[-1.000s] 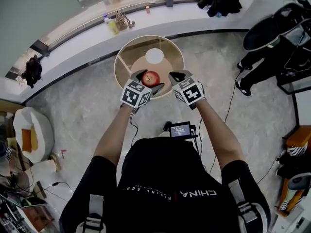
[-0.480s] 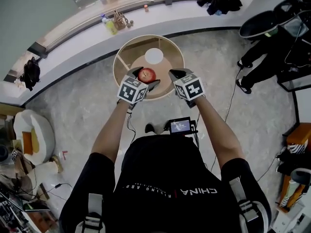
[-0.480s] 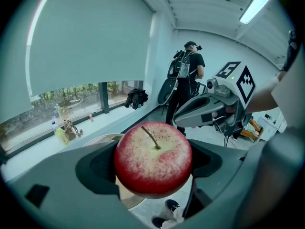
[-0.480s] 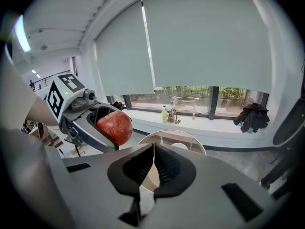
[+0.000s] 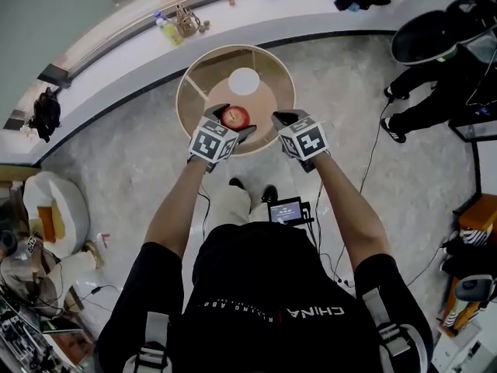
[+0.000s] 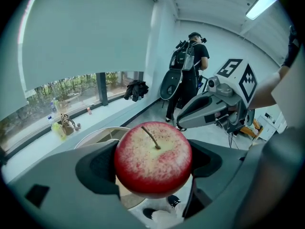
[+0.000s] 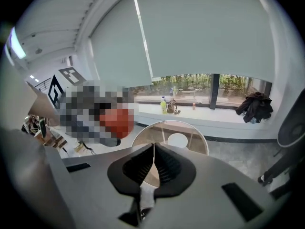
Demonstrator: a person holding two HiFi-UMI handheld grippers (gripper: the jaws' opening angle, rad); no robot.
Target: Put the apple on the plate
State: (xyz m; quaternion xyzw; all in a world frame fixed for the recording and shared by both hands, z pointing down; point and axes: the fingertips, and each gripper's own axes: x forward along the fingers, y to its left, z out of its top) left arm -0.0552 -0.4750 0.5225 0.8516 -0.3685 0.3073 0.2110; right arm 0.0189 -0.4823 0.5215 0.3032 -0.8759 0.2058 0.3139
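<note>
Since a second ago, both grippers edged farther over round table (image 5: 268,92), apple closer to plate. Left gripper (image 5: 234,121) clamps red apple (image 6: 152,159) by its sides, stem up, above tabletop, on near side of white plate (image 5: 244,81). Likely mid-carry; upright grip suits setting it down flat. Right gripper (image 7: 153,168) pinched together, empty, just right of apple, seemingly kept clear of its path.

The round table (image 5: 269,101) carries a white plate (image 5: 244,81).
</note>
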